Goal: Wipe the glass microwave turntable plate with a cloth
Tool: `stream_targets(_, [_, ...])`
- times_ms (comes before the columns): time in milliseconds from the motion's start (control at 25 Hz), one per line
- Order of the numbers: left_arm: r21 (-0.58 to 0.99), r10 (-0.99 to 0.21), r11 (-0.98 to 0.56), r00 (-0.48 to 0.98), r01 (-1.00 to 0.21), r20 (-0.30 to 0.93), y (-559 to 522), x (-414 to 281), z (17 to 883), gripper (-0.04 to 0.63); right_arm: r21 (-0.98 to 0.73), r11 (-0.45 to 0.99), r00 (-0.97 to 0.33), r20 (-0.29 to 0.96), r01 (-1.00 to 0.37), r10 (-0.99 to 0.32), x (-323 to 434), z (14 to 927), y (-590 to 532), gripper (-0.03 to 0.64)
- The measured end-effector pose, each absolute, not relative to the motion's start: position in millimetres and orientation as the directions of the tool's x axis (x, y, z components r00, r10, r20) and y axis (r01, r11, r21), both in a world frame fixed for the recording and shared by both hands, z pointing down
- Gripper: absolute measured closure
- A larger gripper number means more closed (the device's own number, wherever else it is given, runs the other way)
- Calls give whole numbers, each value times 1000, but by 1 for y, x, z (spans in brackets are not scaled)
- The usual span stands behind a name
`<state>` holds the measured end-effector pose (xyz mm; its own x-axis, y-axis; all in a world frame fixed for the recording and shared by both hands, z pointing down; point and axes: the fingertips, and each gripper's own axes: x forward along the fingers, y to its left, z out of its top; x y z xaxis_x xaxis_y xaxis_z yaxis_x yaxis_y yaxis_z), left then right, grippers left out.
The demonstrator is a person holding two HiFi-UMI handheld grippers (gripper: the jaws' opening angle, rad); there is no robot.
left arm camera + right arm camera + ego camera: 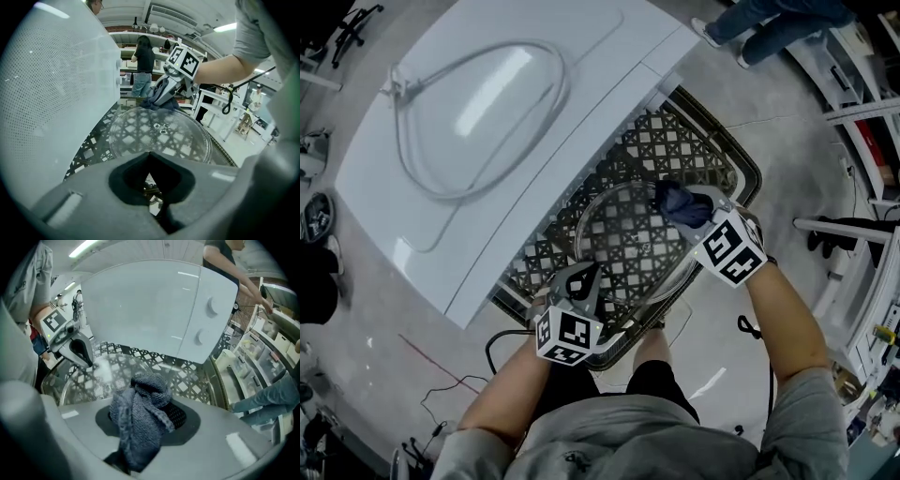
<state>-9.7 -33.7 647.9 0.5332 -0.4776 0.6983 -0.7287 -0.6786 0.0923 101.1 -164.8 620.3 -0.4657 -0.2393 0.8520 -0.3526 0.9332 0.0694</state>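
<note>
Glass plate [628,234] in lattice basket [680,141] — left gripper [581,278] fingers pinch its rim, right gripper [696,214] fingers pinch cloth [675,199].

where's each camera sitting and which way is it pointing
Head view: on the person's head, facing steeply down at the glass plate; both forearms show.
Left gripper view: on the left gripper, facing across the plate to the right gripper; own fingers show.
Right gripper view: on the right gripper, facing the microwave over its held cloth; own fingers show.
Shared: each gripper view shows the plate and other gripper.
</note>
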Motion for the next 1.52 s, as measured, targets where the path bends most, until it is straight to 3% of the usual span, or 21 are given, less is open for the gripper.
stream_targets(280, [92, -478, -679, 534, -728, 697, -34, -9, 648, 595, 12, 991, -648, 755, -131, -95, -7, 602, -122, 465])
stream_targets(680, [90, -479, -678, 532, -729, 698, -33, -11, 648, 595, 6, 1000, -613, 790, 3, -3, -62, 640, -98, 465])
stream_targets(960, [100, -476, -675, 535, -731, 698, -35, -11, 649, 595, 1, 999, -578, 815, -51, -30, -29, 644, -108, 465])
stream_targets(1520, [96, -480, -676, 535, -731, 695, -36, -11, 650, 595, 84, 978, -368, 917, -193, -152, 128, 639, -137, 465])
